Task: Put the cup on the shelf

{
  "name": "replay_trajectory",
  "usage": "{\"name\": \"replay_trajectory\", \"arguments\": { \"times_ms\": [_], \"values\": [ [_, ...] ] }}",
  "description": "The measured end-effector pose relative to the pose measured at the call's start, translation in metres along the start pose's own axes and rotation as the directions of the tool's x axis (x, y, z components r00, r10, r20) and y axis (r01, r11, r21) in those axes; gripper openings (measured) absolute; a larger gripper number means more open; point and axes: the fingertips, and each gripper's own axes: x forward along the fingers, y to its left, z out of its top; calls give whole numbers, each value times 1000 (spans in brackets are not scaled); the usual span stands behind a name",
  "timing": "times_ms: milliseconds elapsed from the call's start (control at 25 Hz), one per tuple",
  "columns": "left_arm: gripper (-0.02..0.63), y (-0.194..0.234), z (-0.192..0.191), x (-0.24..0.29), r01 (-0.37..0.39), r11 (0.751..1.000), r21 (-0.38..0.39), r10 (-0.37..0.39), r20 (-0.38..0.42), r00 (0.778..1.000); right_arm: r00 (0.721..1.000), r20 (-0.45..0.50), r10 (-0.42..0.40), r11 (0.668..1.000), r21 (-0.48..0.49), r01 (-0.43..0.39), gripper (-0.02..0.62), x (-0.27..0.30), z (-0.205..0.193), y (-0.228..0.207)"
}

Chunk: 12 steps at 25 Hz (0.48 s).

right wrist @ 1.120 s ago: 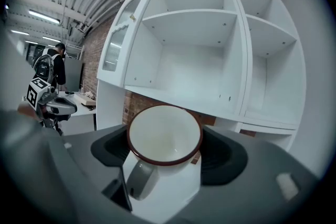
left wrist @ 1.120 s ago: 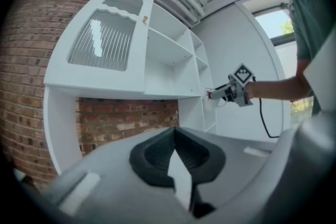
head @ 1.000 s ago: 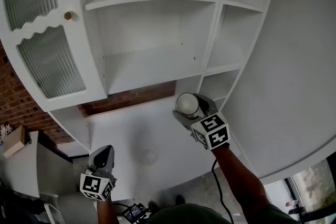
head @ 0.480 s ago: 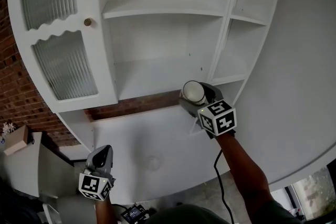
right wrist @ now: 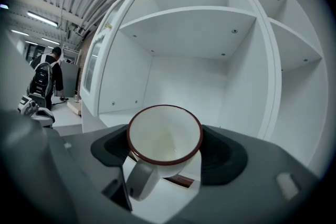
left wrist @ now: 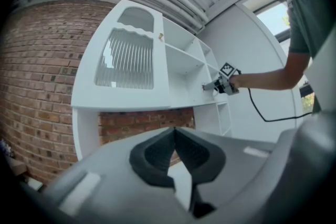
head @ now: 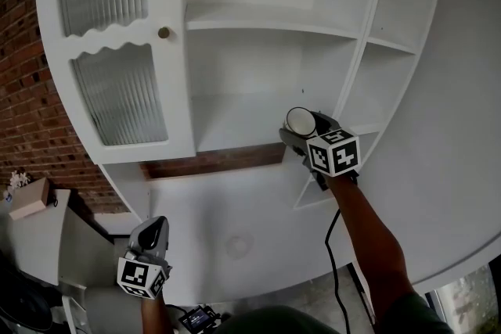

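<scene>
White with a dark red rim, the cup [right wrist: 165,139] is clamped between the pads of your right gripper [head: 300,127], handle hanging down. You hold it in the air just before the cabinet's [head: 177,90] middle shelf [head: 250,102]. Your left gripper [left wrist: 175,135] is low, jaws pressed together on nothing.

The cup [head: 299,121] is between the jaws of the right gripper [head: 296,131], just before the shelf [head: 235,117]. The door [head: 117,90] stands left; the left gripper [head: 153,229] is nearer, well apart.
</scene>
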Motion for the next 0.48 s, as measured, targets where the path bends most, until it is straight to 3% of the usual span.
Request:
{"name": "replay_trajectory", "arguments": {
  "times_ms": [480],
  "values": [
    [2, 15, -3, -2, -20, 1000, -4, 20, -9, 1000, 998, -45, 36, 994, 101, -32, 396, 41, 4, -16]
  ]
}}
